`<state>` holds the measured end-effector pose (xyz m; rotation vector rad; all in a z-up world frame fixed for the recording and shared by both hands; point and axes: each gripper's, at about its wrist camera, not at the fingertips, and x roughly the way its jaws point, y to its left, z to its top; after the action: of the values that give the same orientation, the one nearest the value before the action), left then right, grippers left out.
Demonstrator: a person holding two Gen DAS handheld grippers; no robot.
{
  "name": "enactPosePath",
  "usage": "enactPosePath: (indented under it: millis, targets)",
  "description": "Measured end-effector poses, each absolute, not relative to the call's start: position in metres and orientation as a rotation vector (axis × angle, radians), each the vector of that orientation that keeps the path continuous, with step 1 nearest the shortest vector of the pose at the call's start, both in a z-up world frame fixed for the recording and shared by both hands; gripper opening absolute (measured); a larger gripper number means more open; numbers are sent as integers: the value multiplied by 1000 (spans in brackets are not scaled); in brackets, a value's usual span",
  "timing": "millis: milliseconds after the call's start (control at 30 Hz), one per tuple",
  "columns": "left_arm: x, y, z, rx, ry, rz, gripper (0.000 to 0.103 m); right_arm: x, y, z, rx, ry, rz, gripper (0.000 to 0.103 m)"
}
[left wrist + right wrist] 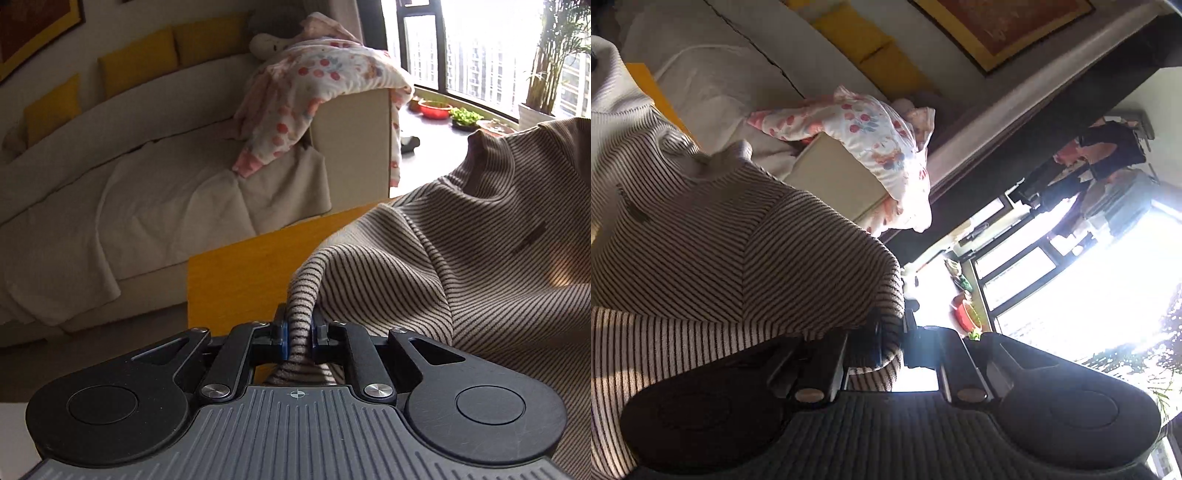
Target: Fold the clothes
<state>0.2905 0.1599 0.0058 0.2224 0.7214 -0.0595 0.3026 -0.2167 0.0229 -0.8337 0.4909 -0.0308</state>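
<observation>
Left wrist view
Left gripper [298, 334]: clamped tight on a bunched, rope-like edge of the striped sweater [461, 266]; blue pads pressed against the cloth on both sides.
Garment position: spreads up and to the right from the jaws, raised and draped, one peak lifted high at the right edge of view.
Beneath: yellow table [243, 273] showing to the left of the cloth and under it; bare on that side.
Background: sofa [92, 192] with floral blanket [306, 96] over its arm, well apart from the work.

Right wrist view
Right gripper [890, 339]: view rolled well over; jaws drawn in on a ribbed border of the same sweater, cloth clearly between them; pads dark and blurred, so grip judged firm rather than plainly seen.
Garment position: fans out to the left and upward from the jaws, collar fold toward upper left, yellow table edge [661, 99] peeking beyond it.

Key relation
Long axis: stretched between the two grips, hanging rather than flat.
Nearer hand: neither; each at its own end of the cloth.
Next move, as judged: lay the span down along the table, bare side first.
</observation>
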Motion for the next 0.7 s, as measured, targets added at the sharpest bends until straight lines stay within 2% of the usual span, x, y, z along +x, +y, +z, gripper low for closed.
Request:
enactPosePath:
  millis: [67,167,267,300,367,433,467,533,600,700]
  targets:
    - [297,163,3,216,725,-27,13,330,-230,-1,-771,605,-42,9]
    - [299,168,7,180,721,7,19,343,-239,-25,-706,668,-44,9]
    - [293,174,14,109,729,33,34,341,-254,-21,-573,693,-34,10]
    - [287,178,19,55,727,33,40,338,-259,-15,-532,688,-30,13]
    - [274,187,28,-69,718,14,42,322,-273,6,-428,643,-21,22]
    - [255,189,39,-165,688,-51,58,293,-282,29,-339,588,28,28]
    - [246,186,44,-192,674,-100,60,278,-286,39,-301,564,63,30]
    - [233,173,47,-228,672,-229,76,247,-286,54,-252,543,183,46]
    - [222,151,43,-267,697,-393,80,222,-277,57,-253,547,286,52]
    - [213,113,19,-313,769,-585,80,191,-250,40,-280,607,413,52]
